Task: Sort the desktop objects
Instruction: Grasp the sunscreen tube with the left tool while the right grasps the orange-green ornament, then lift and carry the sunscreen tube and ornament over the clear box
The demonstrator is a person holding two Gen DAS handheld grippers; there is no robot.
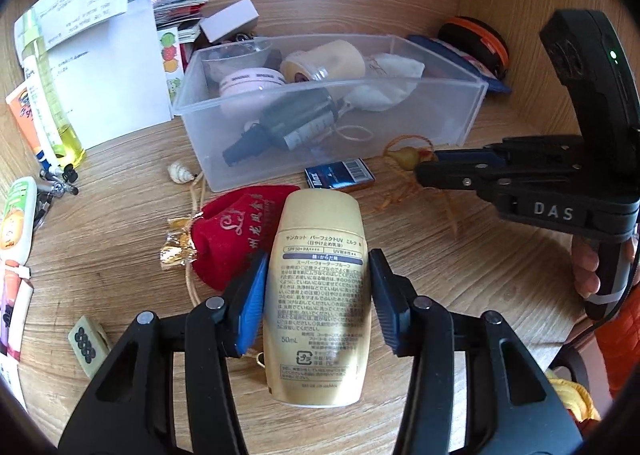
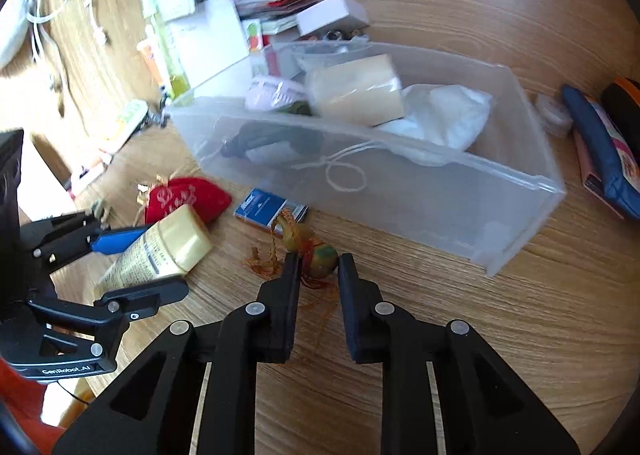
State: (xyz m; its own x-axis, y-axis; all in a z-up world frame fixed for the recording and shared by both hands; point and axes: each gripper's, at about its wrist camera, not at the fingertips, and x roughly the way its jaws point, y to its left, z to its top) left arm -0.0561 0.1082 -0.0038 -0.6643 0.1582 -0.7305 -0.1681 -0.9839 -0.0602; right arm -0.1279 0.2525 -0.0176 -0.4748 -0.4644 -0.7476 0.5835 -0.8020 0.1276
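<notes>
The gold plastic sunscreen bottle (image 1: 318, 295) is squeezed between the two blue pads of the left gripper (image 1: 318, 283), above the wooden desk (image 1: 460, 295). At its twelve o'clock sits the see-through plastic box (image 1: 400, 123). The right gripper (image 2: 318, 267) is spread apart around a little yellow-green gourd charm with orange tassels (image 2: 316, 251).

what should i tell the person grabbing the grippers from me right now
Left gripper: shut on the gold sunscreen bottle, held above the desk, short of the clear bin.
Right gripper: open, empty, fingers either side of the small gourd charm with orange tassel, which lies on the desk in front of the bin.
Done: bin already holds a dark bottle, pink jar, cream roll and white pouch.
Left: drop the sunscreen in, grasp the gourd. Red pouch, blue box, shell and mahjong tile remain loose.
</notes>
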